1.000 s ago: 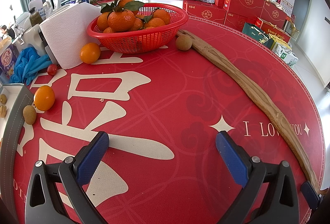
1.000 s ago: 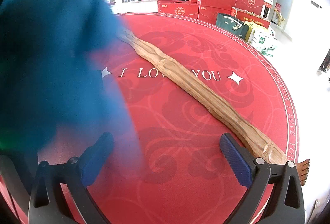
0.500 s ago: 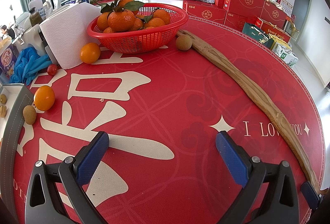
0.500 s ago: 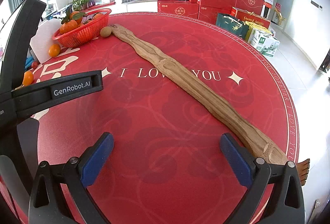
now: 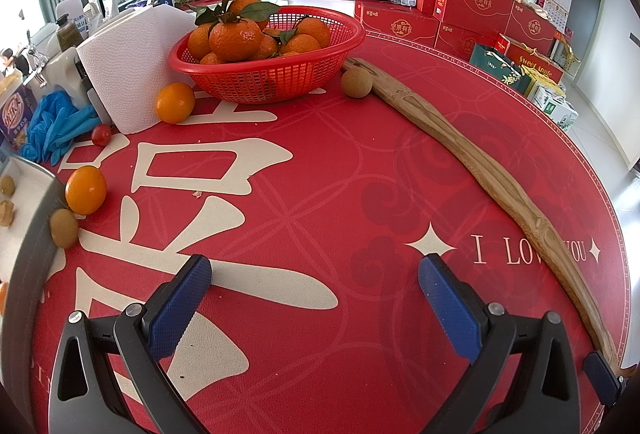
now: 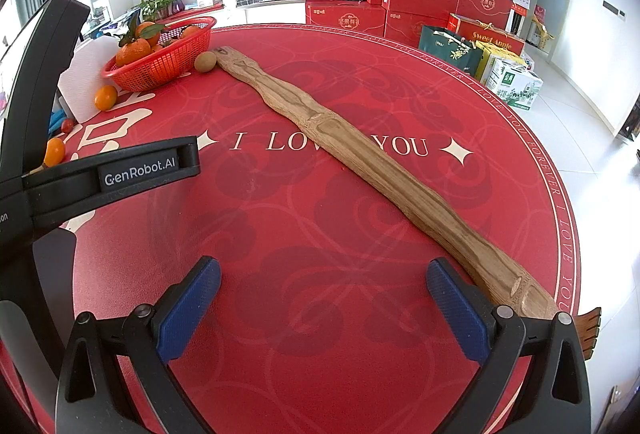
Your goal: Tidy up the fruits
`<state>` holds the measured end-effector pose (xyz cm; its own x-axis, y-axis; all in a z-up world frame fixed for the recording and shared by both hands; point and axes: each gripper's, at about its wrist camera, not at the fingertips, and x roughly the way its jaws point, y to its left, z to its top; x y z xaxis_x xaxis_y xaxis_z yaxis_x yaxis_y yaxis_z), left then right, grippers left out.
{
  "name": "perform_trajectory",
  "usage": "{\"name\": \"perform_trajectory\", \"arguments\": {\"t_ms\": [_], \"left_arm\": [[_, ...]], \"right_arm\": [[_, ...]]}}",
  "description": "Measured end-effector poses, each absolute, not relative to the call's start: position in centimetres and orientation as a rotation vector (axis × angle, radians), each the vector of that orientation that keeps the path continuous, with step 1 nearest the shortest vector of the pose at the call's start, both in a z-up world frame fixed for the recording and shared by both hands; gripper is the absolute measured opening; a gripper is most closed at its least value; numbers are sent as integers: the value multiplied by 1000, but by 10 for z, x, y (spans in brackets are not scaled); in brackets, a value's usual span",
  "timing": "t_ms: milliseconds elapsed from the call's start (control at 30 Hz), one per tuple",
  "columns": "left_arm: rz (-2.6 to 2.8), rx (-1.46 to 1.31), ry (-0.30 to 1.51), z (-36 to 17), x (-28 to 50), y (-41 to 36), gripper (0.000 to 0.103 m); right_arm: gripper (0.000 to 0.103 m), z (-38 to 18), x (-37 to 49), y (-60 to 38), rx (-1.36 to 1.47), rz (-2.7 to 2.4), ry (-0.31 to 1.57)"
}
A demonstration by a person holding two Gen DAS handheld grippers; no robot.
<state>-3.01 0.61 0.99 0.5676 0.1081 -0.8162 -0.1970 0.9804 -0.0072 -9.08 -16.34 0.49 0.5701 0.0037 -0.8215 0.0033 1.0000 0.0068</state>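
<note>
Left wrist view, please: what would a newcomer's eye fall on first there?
Most likely the red basket heaped with leafy oranges at the far side of the red table, in front of a white paper roll. Next, the long wooden board lying diagonally on the right, a brown fruit at its far end beside the basket.

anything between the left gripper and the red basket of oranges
No object: in the left wrist view only bare red mat lies between the left gripper and the red basket.

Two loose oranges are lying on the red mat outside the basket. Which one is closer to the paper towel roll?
The orange lying right beside the paper towel roll, just left of the red basket. The other orange sits apart, nearer the camera, by the grey tray.
</note>
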Motion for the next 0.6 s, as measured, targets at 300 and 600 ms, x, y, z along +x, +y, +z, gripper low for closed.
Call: {"name": "perform_trajectory", "arguments": {"t_ms": [300,600], "left_arm": [[179,-101,951,7,-15,-5,103],[179,-101,951,7,-15,-5,103]], "right_arm": [[103,5,-91,-163,8,0,964],[103,5,-90,-163,7,0,965]]}}
